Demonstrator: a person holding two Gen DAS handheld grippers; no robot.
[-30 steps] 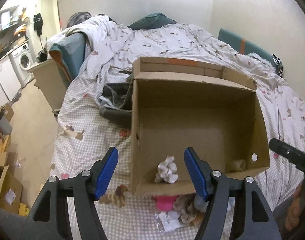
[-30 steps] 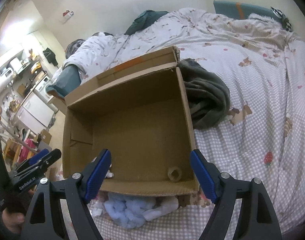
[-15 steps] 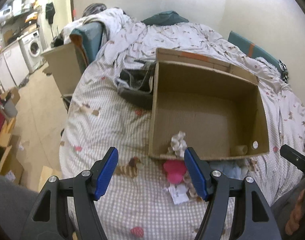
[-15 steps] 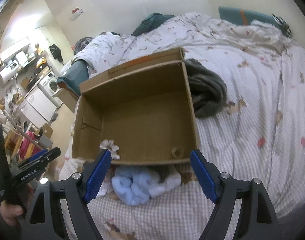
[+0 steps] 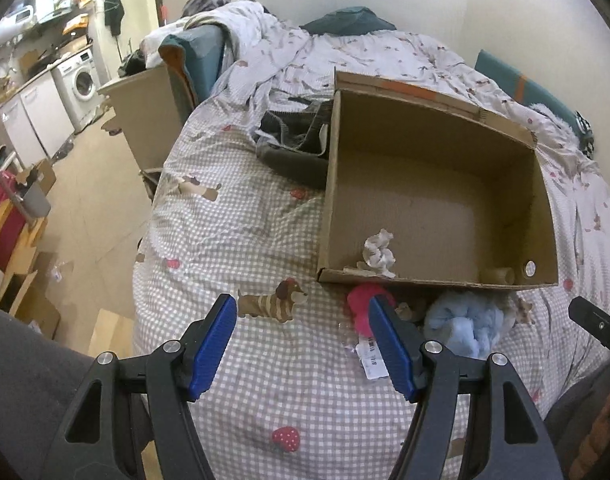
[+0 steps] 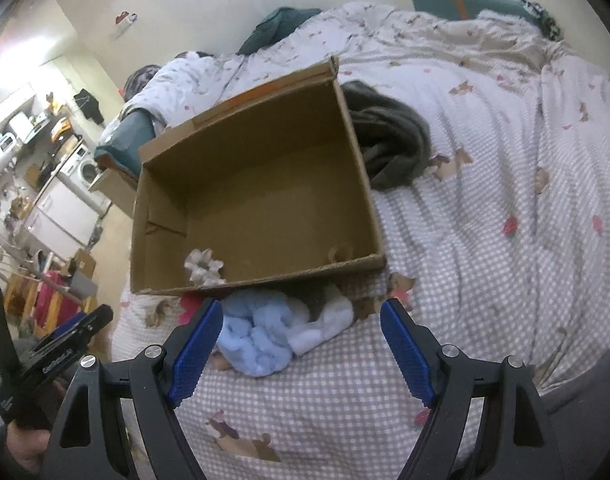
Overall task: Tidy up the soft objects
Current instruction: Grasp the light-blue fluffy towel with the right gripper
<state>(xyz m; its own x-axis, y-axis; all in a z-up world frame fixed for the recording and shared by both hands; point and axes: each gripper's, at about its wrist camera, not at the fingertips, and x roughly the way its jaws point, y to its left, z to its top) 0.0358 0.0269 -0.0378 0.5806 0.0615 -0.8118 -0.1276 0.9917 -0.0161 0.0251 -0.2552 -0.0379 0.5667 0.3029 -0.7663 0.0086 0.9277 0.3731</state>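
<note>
An open cardboard box [image 5: 433,136] [image 6: 265,144] sits on the checked bedspread. Inside it lie a white crumpled soft thing [image 5: 379,253] [image 6: 204,267] and a small tan roll [image 5: 501,276] [image 6: 339,254]. In front of the box lie a pink fluffy thing [image 5: 361,306] [image 6: 191,304], a pale blue fluffy bundle [image 5: 465,324] [image 6: 257,340] and a white sock-like piece [image 6: 325,330]. My left gripper [image 5: 303,340] is open over the bedspread, left of the pink thing. My right gripper [image 6: 301,344] is open above the blue bundle, nothing between its fingers.
A dark grey garment [image 5: 297,148] [image 6: 393,140] lies beside the box. The bed's edge drops to the floor at the left, where another cardboard box [image 5: 145,108], a washing machine [image 5: 83,80] and clutter stand. A paper tag [image 5: 373,354] lies near the pink thing.
Both grippers have drawn back from the box toward the bed's near edge, so the pink and blue soft things in front of the box have come into fuller view. Both stayed open.
</note>
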